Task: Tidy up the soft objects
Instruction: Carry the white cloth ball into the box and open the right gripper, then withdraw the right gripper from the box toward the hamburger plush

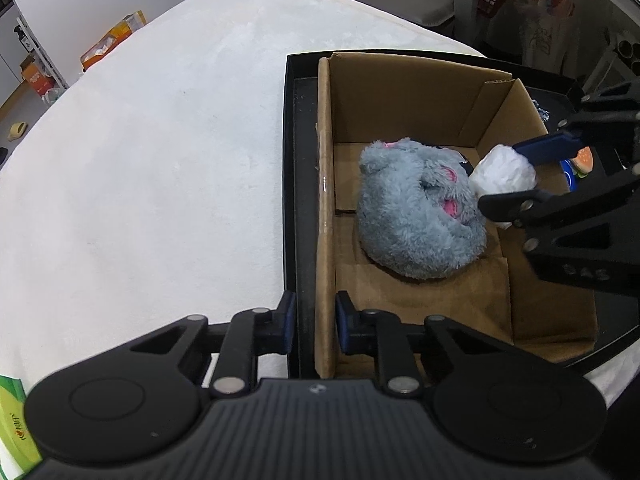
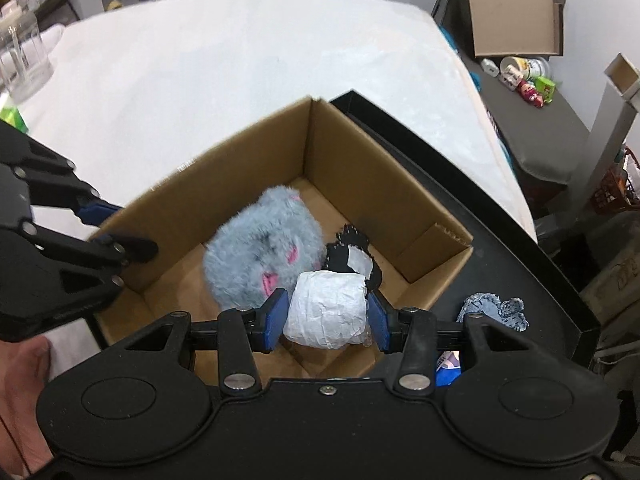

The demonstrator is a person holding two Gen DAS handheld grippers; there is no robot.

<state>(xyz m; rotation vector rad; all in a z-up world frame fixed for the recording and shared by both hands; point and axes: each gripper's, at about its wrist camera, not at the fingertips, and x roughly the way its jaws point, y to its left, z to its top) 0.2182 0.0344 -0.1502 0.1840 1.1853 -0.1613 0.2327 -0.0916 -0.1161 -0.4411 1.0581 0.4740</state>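
A brown cardboard box (image 1: 326, 184) (image 2: 360, 152) stands in a black tray (image 1: 302, 160) (image 2: 500, 208). A grey plush toy (image 1: 412, 216) (image 2: 260, 256) with pink ears lies inside, with a black-and-white soft item (image 2: 352, 256) beside it. My right gripper (image 2: 328, 316) (image 1: 508, 176) is shut on a white wrapped bundle (image 2: 328, 308) (image 1: 502, 172) and holds it over the box. My left gripper (image 1: 316, 324) (image 2: 112, 228) is shut on the box's left wall and the tray's rim.
The tray sits on a white padded table (image 1: 160, 160) (image 2: 240, 64). A grey fluffy item (image 2: 494, 310) lies in the tray outside the box. A green box (image 1: 12, 420) and a clear container (image 2: 24, 64) are at the table's left.
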